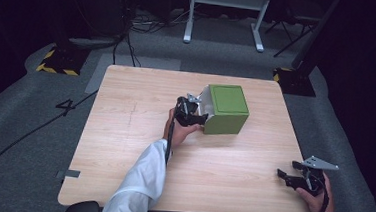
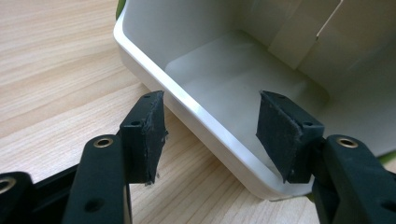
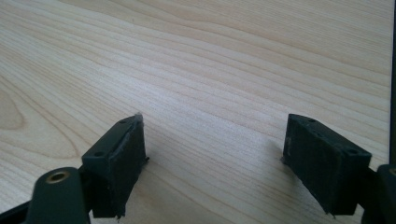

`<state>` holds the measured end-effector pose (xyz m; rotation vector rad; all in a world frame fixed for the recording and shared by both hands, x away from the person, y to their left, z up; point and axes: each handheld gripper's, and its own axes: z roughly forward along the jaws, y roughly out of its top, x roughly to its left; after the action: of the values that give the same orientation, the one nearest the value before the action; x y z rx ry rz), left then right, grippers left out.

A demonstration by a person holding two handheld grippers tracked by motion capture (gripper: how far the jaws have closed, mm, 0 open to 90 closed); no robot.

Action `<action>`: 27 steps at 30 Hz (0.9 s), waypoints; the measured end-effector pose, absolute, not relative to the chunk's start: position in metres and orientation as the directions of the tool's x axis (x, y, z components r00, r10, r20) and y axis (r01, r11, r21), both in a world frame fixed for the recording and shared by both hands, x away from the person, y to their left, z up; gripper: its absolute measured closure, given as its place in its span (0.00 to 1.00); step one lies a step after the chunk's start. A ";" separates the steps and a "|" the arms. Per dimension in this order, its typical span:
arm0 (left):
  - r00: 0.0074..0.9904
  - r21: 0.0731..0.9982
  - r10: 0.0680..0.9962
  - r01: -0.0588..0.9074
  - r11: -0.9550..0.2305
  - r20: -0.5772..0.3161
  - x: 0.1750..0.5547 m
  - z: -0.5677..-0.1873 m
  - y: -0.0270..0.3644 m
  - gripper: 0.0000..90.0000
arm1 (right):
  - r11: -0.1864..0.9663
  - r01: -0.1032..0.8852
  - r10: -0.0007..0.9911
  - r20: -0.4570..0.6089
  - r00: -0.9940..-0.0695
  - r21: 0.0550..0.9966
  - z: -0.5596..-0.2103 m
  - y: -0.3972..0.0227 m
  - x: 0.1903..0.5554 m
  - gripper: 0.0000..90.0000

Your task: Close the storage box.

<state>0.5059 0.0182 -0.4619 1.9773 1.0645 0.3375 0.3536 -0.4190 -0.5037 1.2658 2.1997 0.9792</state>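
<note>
2 jaws straddle the green box's (image 1: 228, 109) white rim (image 2: 187, 107); contents hidden.

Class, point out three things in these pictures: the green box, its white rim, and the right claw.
green box (image 1: 229, 100), high view, on its green top face.
white rim (image 2: 196, 116), left gripper view, on the near edge.
right claw (image 1: 285, 174), high view, between its fingertips.

One mark could be read: a large dark numeral "4" (image 1: 67, 106) stood on the grey carpeted floor (image 1: 23, 139), at about nine o'clock from the light wooden table (image 1: 139, 132), just off its left edge. Yellow-and-black hazard striping (image 1: 53, 68) edged a dark stand base at about ten o'clock, carrying no lettering. Nothing else bore legible text, labels or brands.
</note>
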 end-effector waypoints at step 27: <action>0.677 0.720 0.727 0.447 -0.531 0.116 0.469 -0.427 0.076 0.24 | 0.339 0.572 0.867 -0.011 -0.499 0.747 -0.504 -0.419 0.353 0.24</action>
<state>0.4688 0.0756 -0.4271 2.2136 0.8980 0.5367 0.3531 -0.4193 -0.5037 1.2653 2.1998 0.9788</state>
